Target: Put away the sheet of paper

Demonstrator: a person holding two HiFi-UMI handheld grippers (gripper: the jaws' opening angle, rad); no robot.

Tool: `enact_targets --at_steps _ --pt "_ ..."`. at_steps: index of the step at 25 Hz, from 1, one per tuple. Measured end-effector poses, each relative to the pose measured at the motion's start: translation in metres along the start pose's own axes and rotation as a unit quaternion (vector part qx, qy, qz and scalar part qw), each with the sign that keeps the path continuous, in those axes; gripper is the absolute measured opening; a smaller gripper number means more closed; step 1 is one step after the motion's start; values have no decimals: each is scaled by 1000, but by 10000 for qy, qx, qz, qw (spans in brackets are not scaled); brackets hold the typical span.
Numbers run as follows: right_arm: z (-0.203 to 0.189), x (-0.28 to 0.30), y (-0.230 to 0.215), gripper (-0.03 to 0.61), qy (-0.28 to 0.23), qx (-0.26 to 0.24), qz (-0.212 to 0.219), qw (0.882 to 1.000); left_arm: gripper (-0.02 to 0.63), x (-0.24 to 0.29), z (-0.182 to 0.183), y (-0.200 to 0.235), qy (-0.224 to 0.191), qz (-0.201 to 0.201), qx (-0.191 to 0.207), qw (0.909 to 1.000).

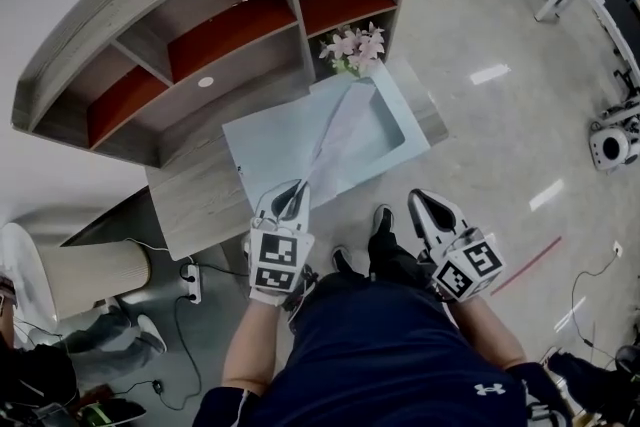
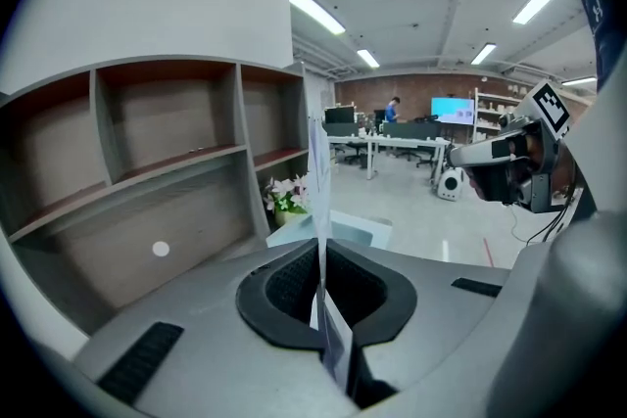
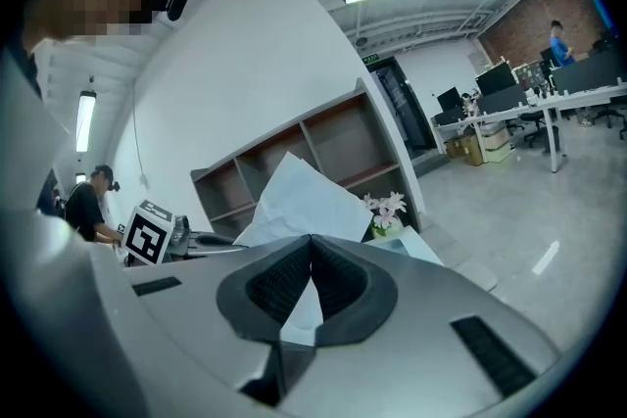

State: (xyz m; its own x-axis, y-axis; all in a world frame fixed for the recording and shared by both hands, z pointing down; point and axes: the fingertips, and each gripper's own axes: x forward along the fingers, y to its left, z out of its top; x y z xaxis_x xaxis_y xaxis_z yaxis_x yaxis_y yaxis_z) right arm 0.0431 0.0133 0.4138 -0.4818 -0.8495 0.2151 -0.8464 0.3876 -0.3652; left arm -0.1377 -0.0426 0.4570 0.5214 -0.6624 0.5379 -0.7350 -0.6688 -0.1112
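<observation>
Hidden between the closed black pads of the left gripper (image 1: 295,195): the near end of a white sheet of paper (image 1: 340,125), clamped tight. Cut off in the left gripper view at the top of the sheet, and seen there only edge-on as a thin white line rising toward 12 o'clock, its face unreadable. Hard to tell from the head view whether the far end touches anything.

Shown only by the right gripper view: the broad, creased face of the sheet, standing up at 11 o'clock beyond the jaws. Shown only by the head view: the sheet slanting from the left jaws toward 1 o'clock, over a pale blue rectangular tray (image 1: 260,140) and pointing at a small bunch of pink flowers (image 1: 352,47). Right gripper (image 1: 425,205) at 3 o'clock of the left one, off the desk edge, jaws pressed together with nothing between them.

Underneath, a grey wood-grain desk (image 1: 200,200); at 11 o'clock a curved grey shelf unit with red-brown boards (image 1: 200,25). Beyond, a glossy pale floor (image 1: 480,35), white office tables at 1 o'clock, strip lights overhead, a brick wall far back, a white power strip (image 1: 190,283) at 8 o'clock
</observation>
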Motion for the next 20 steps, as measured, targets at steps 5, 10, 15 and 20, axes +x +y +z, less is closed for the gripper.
enact_targets --at_steps 5,10,15,20 --pt "22 30 -22 12 84 -99 247 9996 15 28 1 18 -224 137 -613 9978" --pt "38 54 -40 12 155 -136 472 9987 15 68 -20 32 -668 114 -1492 9865" --pt "42 74 -58 12 306 65 682 9972 15 118 -75 42 -772 113 -2395 9677" --pt "49 88 -79 12 394 149 758 9962 15 144 -135 51 -255 382 -3356 9409"
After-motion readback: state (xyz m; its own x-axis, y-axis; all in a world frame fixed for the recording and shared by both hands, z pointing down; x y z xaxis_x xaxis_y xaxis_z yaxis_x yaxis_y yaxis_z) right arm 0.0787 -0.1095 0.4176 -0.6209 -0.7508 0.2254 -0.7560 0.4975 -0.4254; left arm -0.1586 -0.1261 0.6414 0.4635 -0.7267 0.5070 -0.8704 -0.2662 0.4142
